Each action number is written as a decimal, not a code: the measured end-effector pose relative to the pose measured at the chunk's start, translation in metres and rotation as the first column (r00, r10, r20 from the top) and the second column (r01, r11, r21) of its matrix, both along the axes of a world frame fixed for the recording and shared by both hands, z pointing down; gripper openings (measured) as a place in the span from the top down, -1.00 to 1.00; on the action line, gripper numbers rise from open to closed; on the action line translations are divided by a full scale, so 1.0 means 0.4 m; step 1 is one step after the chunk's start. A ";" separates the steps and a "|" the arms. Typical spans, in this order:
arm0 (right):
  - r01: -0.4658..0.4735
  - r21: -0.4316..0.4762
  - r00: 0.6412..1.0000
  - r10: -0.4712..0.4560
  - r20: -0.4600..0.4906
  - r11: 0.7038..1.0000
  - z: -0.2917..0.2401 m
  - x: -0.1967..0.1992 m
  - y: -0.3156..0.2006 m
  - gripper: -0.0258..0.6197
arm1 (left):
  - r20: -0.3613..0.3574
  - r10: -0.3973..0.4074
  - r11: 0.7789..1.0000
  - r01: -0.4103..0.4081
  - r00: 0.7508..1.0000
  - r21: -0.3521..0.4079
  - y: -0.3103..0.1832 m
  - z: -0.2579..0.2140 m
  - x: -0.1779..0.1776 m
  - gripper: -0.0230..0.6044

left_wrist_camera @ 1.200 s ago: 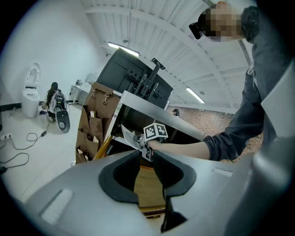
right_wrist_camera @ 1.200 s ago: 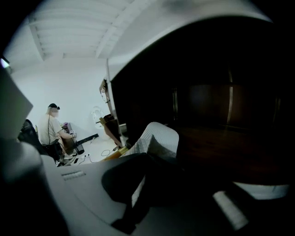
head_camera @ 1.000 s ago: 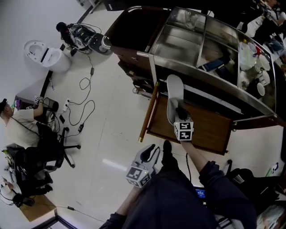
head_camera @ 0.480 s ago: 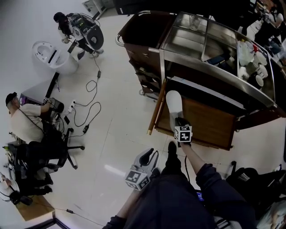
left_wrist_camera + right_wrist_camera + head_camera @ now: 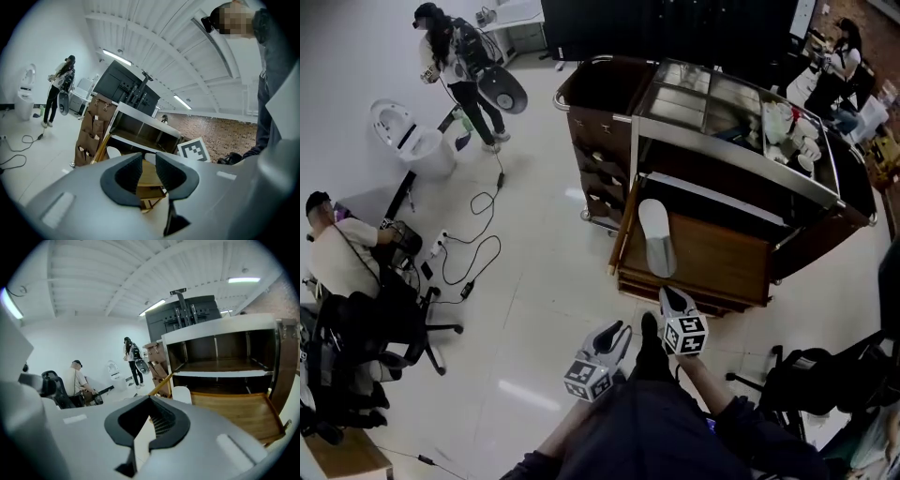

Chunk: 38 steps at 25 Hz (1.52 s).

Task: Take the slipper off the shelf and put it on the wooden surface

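The white slipper (image 5: 656,237) lies flat on the cart's wooden surface (image 5: 722,264), near its left edge, with nothing touching it. My right gripper (image 5: 668,298) hangs in front of the cart, clear of the slipper, jaws shut and empty. In the right gripper view the slipper (image 5: 182,393) and the wooden surface (image 5: 234,409) sit beyond the shut right gripper (image 5: 151,403). My left gripper (image 5: 621,330) is lower and further left over the floor. In its own view the left gripper (image 5: 149,161) shows a gap between its pads, with nothing in it.
The cart (image 5: 727,141) has steel trays on top, a dark shelf above the wood and a brown pocket bag (image 5: 592,150) at its left end. Cables (image 5: 473,248) trail over the floor. A seated person (image 5: 342,262), an office chair (image 5: 403,319) and a standing person (image 5: 455,66) are left.
My right gripper has let go of the slipper and pulled back from the cart. The slipper stays on the wood. The whole view has drawn back from the cart.
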State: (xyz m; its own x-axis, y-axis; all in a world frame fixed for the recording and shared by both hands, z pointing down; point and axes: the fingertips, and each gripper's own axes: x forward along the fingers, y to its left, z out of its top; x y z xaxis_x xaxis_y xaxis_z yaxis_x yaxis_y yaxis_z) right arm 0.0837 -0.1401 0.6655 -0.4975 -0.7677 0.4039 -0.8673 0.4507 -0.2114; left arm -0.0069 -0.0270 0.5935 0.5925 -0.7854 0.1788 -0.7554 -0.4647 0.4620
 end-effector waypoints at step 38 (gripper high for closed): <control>-0.021 0.099 0.997 0.029 -0.072 0.995 -0.144 0.004 0.428 0.92 | -0.055 0.088 0.996 -0.087 0.995 0.013 0.184 -0.006 0.031 0.73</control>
State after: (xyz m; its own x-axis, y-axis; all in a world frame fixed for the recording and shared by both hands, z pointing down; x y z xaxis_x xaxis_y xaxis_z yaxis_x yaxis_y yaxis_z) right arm 0.0854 0.0310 0.6079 -0.4495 -0.8173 0.3605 -0.8900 0.4442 -0.1027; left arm 0.0054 0.0465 0.5910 0.6678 -0.7319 0.1356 -0.6852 -0.5332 0.4962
